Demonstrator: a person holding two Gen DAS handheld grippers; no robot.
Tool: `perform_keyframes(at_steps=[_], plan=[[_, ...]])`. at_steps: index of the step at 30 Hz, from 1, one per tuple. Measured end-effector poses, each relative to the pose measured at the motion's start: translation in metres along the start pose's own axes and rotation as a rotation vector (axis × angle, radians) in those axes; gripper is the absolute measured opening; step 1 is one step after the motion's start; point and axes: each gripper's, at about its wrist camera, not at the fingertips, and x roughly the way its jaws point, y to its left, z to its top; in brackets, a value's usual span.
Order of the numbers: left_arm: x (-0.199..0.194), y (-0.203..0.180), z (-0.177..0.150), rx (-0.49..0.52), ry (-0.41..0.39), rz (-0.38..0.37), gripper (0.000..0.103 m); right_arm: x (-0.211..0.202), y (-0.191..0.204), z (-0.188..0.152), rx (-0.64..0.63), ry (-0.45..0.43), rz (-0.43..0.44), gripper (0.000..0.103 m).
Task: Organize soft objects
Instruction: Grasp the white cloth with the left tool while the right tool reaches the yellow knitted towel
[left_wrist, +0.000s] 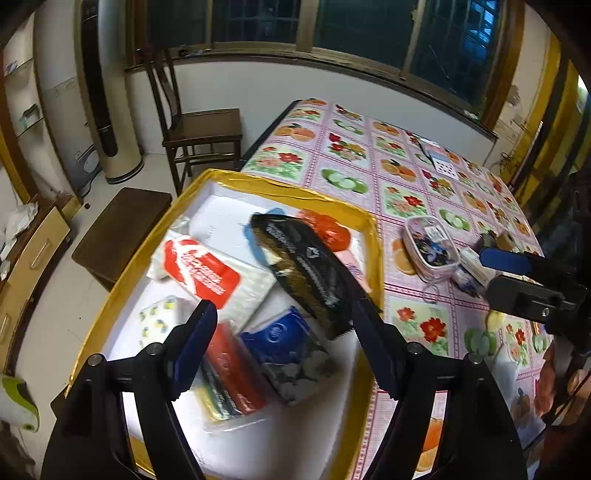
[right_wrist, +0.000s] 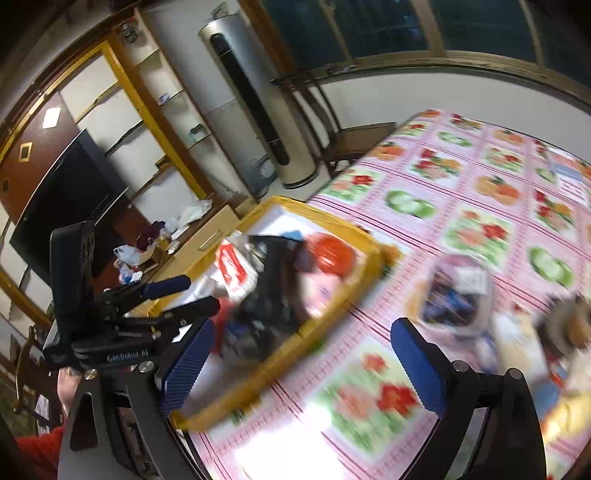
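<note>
Jaws of both grippers gape wide, empty, left gripper (left_wrist: 282, 345) above the gold-rimmed tray (left_wrist: 373, 236).

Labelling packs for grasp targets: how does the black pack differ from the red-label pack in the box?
Black pack is dark and glossy; red-label pack is white with a red panel. Black pack lies atop the pile, overlapping the red-label pack's edge, which sits lower. Both lie slantwise inside the yellow-rimmed box, ungripped.

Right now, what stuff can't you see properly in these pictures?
- Clear pouch: right wrist view, motion blur smears its contents.
- Blue packet: left wrist view, the black packet covers its top.
- Red packet: left wrist view, left gripper finger hides its end.
</note>
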Motion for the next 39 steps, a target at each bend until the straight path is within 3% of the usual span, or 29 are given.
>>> perform_keyframes(at_steps=[7, 16, 22, 29, 36, 39], plan=[[0.020, -0.071, -0.013, 0.136, 0.074, -0.092, 0.076, -0.091, -0.066, -0.073, 0.139, -0.043, -0.103, 0.102], [0.043, -0.159, -0.042, 0.272, 0.180, -0.197, 0.076, -0.129, -0.130, -0.138, 0.308, -0.063, -0.219, 0.102], [0.042, -0.212, -0.062, 0.350, 0.223, -0.309, 0.076, -0.137, -0.172, -0.143, 0.406, -0.088, -0.253, 0.102], [0.055, -0.257, -0.079, 0.473, 0.242, -0.297, 0.076, -0.128, -0.189, -0.147, 0.467, -0.098, -0.205, 0.102], [0.065, -0.283, -0.098, 0.569, 0.266, -0.282, 0.076, -0.130, -0.198, -0.128, 0.395, -0.140, -0.315, 0.102], [0.066, -0.289, -0.103, 0.592, 0.258, -0.274, 0.076, -0.114, -0.202, -0.115, 0.325, -0.092, -0.366, 0.102]])
